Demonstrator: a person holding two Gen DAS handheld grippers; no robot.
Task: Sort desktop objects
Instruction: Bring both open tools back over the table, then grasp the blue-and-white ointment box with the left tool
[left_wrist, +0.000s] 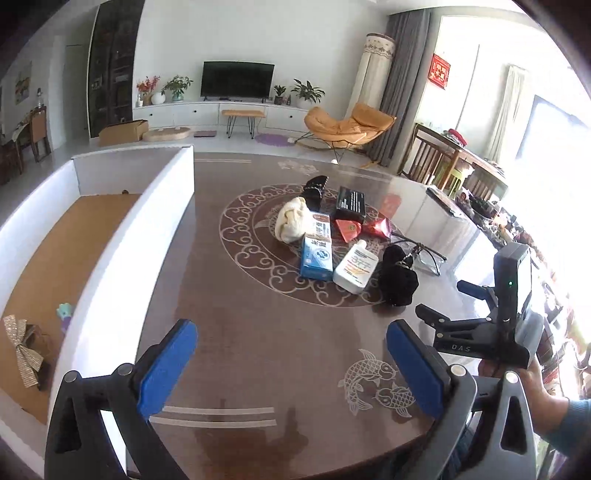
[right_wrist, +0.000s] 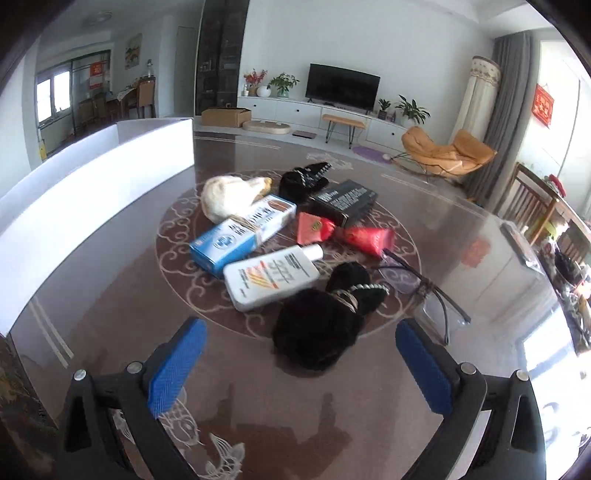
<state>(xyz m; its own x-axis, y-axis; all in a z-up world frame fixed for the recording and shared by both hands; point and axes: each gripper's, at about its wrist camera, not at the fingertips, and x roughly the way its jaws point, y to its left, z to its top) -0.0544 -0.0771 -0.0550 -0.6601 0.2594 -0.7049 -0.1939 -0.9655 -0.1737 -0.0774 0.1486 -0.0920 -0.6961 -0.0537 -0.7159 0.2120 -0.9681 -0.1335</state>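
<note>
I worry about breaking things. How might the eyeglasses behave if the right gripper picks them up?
The eyeglasses look thin-framed, so probably light and fragile. Their clear lenses may slip or scratch under the pads. One temple lies beside the black fluffy hair tie, which might drag along.

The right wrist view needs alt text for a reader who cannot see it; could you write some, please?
The open right gripper hovers just short of a black fluffy scrunchie on a patterned brown table. Behind it lie a white bottle, a blue box, red packets and eyeglasses.
</note>
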